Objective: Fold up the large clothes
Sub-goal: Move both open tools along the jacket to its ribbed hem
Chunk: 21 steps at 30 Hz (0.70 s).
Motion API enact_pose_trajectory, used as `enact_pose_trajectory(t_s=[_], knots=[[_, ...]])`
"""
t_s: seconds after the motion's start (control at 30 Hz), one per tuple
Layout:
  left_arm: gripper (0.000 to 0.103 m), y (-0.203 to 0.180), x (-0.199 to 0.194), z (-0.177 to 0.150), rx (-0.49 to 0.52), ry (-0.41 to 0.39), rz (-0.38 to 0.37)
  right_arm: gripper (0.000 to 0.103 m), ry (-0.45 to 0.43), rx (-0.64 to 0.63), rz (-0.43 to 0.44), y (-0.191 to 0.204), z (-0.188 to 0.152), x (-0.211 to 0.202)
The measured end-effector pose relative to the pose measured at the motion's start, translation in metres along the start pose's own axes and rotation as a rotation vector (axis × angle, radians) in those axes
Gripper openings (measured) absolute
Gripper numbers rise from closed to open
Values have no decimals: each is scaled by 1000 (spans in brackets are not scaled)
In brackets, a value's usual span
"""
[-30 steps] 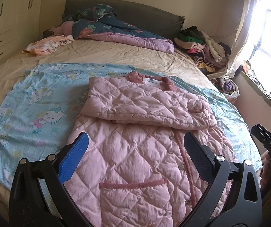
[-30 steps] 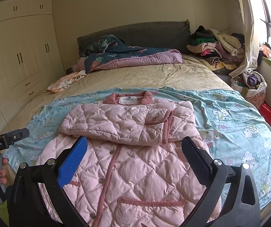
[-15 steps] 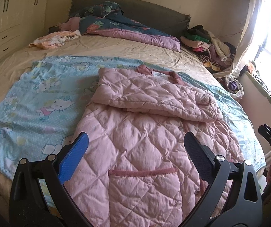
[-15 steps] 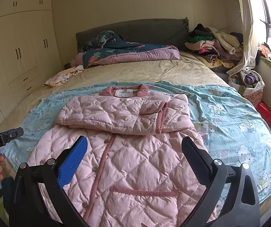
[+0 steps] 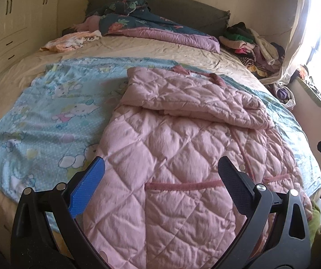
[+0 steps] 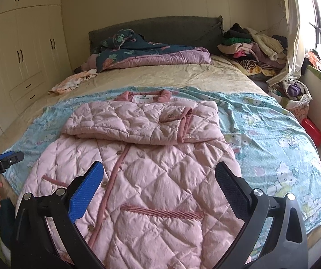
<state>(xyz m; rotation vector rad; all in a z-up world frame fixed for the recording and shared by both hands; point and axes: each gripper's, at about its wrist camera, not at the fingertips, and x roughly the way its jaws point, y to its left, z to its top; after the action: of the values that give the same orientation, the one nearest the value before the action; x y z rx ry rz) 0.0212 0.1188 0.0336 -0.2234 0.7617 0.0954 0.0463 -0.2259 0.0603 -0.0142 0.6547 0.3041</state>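
Observation:
A pink quilted jacket (image 5: 183,139) (image 6: 142,161) lies front-up on a light blue cartoon-print sheet (image 5: 48,112) (image 6: 272,130) at the foot of the bed. Both sleeves are folded across its chest, and the collar points toward the headboard. My left gripper (image 5: 160,179) hovers open above the jacket's lower left part, near a pocket. Over the lower hem hangs my right gripper (image 6: 159,181), also open with nothing between its fingers. The left gripper's tip (image 6: 3,161) and a hand show at the left edge of the right wrist view.
A dark floral duvet (image 6: 142,49) and a small peach garment (image 6: 73,83) lie near the headboard. A heap of clothes (image 6: 250,44) sits at the bed's far right corner. Wardrobes (image 6: 21,62) line the left wall; a laundry bag (image 6: 293,94) and a red box (image 6: 313,130) stand by the window.
Both grippers have moved forward and lower over the jacket, which now fills more of each view. The jacket itself has not moved, and both grippers stay open.

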Motion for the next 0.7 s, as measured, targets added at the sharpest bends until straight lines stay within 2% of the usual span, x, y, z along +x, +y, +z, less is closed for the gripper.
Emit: enact_pose_trajectory(t_s=[0.7], knots=[[94, 33, 9, -52, -1, 78, 68, 99, 73, 9, -64, -34, -43, -1]])
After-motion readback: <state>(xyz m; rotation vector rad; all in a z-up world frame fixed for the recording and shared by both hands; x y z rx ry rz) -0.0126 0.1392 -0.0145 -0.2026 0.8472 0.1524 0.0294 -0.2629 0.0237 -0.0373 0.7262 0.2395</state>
